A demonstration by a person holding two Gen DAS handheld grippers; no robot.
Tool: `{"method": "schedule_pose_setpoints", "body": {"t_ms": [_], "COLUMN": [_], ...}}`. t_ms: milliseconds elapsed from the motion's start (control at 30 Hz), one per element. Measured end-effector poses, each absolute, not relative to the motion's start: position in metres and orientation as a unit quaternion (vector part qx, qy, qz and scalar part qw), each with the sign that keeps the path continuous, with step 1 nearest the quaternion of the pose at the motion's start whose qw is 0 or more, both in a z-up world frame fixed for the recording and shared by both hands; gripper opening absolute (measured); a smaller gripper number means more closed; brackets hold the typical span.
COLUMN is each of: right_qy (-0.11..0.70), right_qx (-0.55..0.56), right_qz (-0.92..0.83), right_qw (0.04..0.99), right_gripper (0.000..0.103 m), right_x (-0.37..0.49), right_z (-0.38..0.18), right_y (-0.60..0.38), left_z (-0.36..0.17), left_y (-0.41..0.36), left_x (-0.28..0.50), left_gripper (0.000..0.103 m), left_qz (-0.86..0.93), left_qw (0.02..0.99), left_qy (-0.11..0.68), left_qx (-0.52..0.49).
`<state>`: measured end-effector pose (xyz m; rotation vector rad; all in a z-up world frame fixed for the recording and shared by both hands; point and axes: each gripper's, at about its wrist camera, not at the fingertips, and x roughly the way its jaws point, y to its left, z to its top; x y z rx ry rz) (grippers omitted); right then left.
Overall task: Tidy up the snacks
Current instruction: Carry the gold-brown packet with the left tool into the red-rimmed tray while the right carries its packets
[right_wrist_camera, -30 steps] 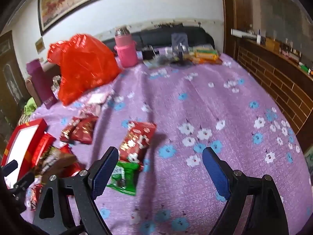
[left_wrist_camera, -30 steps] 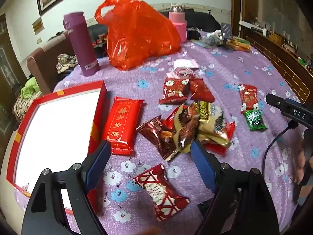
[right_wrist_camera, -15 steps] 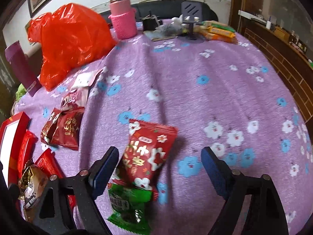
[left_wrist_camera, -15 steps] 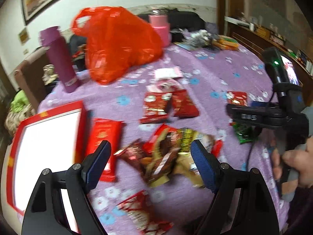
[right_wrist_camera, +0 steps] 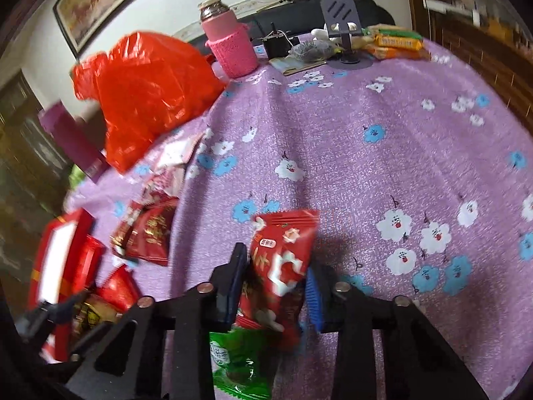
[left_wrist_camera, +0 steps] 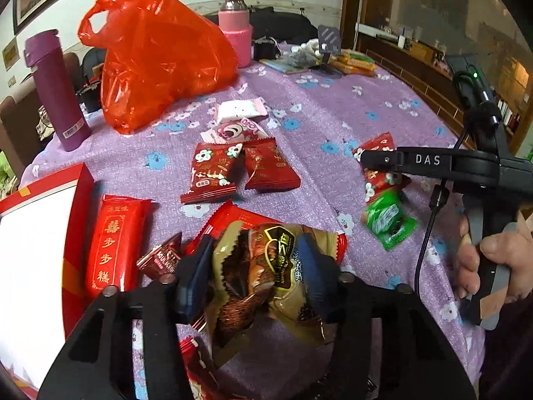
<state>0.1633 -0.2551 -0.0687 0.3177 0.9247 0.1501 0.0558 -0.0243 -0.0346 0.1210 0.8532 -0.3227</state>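
while squeezed from both sides, gold snack packet (left_wrist_camera: 283, 266) between left hand-held gripper (left_wrist_camera: 255, 270) pads

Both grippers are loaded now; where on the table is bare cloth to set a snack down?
Widest bare patch: purple tablecloth right of the red snack, short of the orange packets and phone stand. Crowded: between the red box and the green snack, up to the orange bag.

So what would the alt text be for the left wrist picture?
The left claw has just been closing on a gold-brown snack packet over a purple flowered tablecloth, beside red snack packets and a red box.
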Motion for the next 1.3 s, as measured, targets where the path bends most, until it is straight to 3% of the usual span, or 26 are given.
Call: {"method": "schedule_pose_setpoints", "body": {"t_ms": [133, 267, 500, 633, 700, 833, 900, 1067, 1300], "right_qy": [0.446, 0.456, 0.455, 0.45, 0.447, 0.445, 0.447, 0.448, 0.441], "right_qx": [0.181, 0.187, 0.176, 0.164, 0.162, 0.163, 0.166, 0.17, 0.19], "right_qz": [0.094, 0.101, 0.107, 0.105, 0.105, 0.112, 0.116, 0.124, 0.158], "right_qw": [0.872, 0.864, 0.866, 0.872, 0.873, 0.873, 0.871, 0.869, 0.863], "right_gripper": [0.025, 0.029, 0.032, 0.028, 0.027, 0.025, 0.025, 0.024, 0.022], "right_x": [0.164, 0.165, 0.167, 0.167, 0.167, 0.166, 0.166, 0.165, 0.162], "right_z": [-0.069, -0.072, -0.073, -0.073, -0.073, -0.072, -0.072, -0.071, -0.068], "right_y": [-0.259, -0.26, -0.254, -0.25, -0.25, -0.248, -0.248, -0.246, -0.243], "left_z": [-0.034, -0.032, -0.033, -0.033, -0.034, -0.034, -0.036, -0.044, -0.037], "left_y": [-0.025, -0.027, -0.029, -0.031, -0.034, -0.044, -0.051, -0.051, -0.047], "left_x": [0.049, 0.038, 0.03, 0.025, 0.024, 0.018, 0.015, 0.02, 0.015], "left_gripper": [0.043, 0.031, 0.03, 0.032, 0.041, 0.071, 0.072, 0.05, 0.04], "left_qz": [-0.163, -0.176, -0.199, -0.216, -0.217, -0.233, -0.226, -0.21, -0.2], "left_qw": [0.897, 0.9, 0.9, 0.896, 0.893, 0.888, 0.891, 0.89, 0.9], "left_qy": [0.404, 0.393, 0.382, 0.382, 0.388, 0.389, 0.381, 0.391, 0.371], "left_qx": [0.069, 0.068, 0.073, 0.071, 0.074, 0.079, 0.099, 0.109, 0.114]}}
